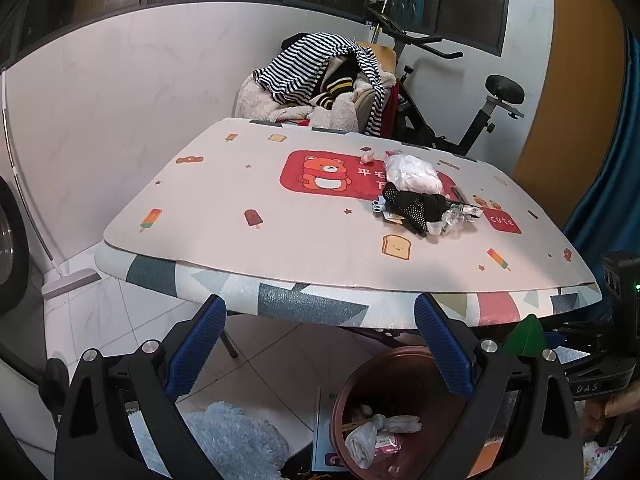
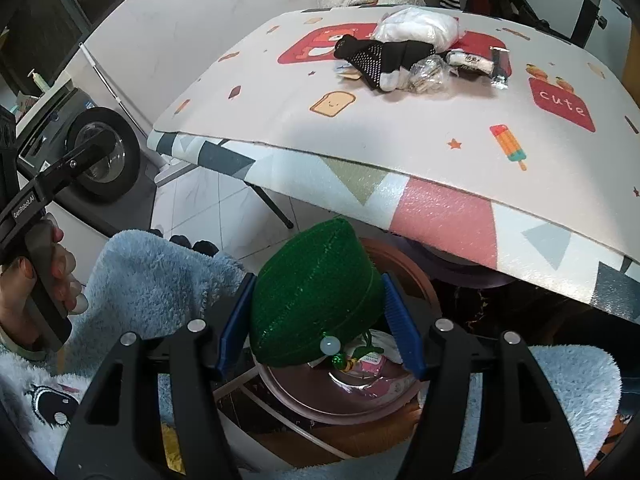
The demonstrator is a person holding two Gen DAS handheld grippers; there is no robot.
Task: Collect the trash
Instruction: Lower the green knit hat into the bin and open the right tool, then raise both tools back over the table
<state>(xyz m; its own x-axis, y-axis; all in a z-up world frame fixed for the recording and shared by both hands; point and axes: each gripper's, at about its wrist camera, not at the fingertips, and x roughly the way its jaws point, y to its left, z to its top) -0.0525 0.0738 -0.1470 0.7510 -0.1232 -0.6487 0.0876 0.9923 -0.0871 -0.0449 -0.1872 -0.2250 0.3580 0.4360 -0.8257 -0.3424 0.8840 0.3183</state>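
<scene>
The right claw (image 2: pixel 320 320) grips a green mesh pouch (image 2: pixel 316 300) between its blue pads directly over the brown bin (image 2: pixel 400 264) below the desk (image 2: pixel 440 208), while the left claw (image 1: pixel 320 344) hangs wide and empty beside it.

Open left tool (image 1: pixel 320 344), bin (image 1: pixel 384 364) below, table (image 1: pixel 280 216)

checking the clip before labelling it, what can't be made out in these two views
- Trash bin contents: left wrist view, cut off by the left gripper finger; right wrist view, covered by the green pouch in the right gripper.
- Small items behind the black glove: too small to identify.
- Table underside: dark.
</scene>
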